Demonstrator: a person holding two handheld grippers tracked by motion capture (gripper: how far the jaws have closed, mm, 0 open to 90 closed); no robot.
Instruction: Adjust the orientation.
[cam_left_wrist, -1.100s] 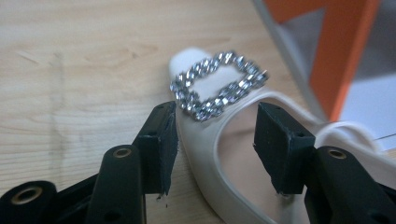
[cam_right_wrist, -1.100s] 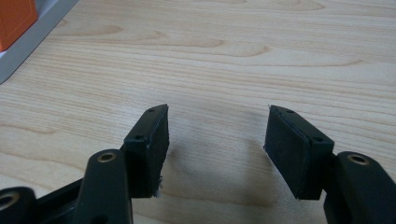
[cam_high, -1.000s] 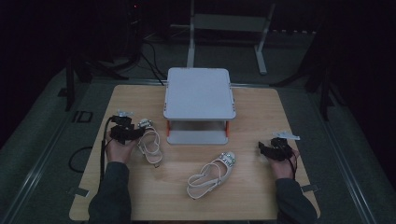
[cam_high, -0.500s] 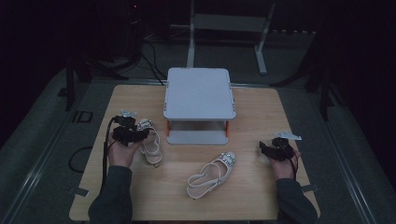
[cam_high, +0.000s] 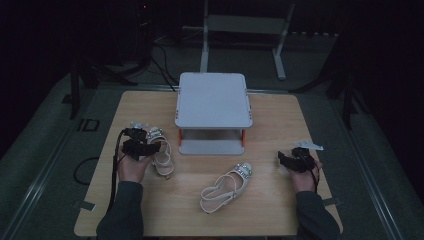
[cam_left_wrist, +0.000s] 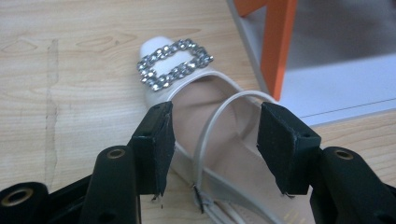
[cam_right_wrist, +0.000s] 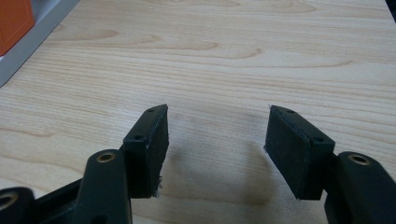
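Note:
A cream sandal (cam_high: 162, 155) with a rhinestone buckle (cam_left_wrist: 173, 65) lies left of the stand on the wooden table. My left gripper (cam_high: 145, 148) hovers low over it and is open. Its jaws straddle the sandal (cam_left_wrist: 205, 107) behind the buckle, with the thin heel strap (cam_left_wrist: 219, 112) arching between them; the pads are not pressed on it. A second, matching sandal (cam_high: 226, 188) lies in the middle near the front. My right gripper (cam_high: 286, 160) rests at the right side, open, over bare wood (cam_right_wrist: 215, 140).
A grey two-tier stand (cam_high: 213, 100) with orange legs (cam_left_wrist: 275, 42) stands at the table's back centre; its lower shelf (cam_left_wrist: 345, 79) is just right of the left sandal. Its corner (cam_right_wrist: 28, 32) also lies beside the right gripper. Dark floor with cables surrounds the table (cam_high: 280, 210).
My left gripper has slid a little to the right and nearer, onto the left sandal. The right gripper and the second sandal have stayed put.

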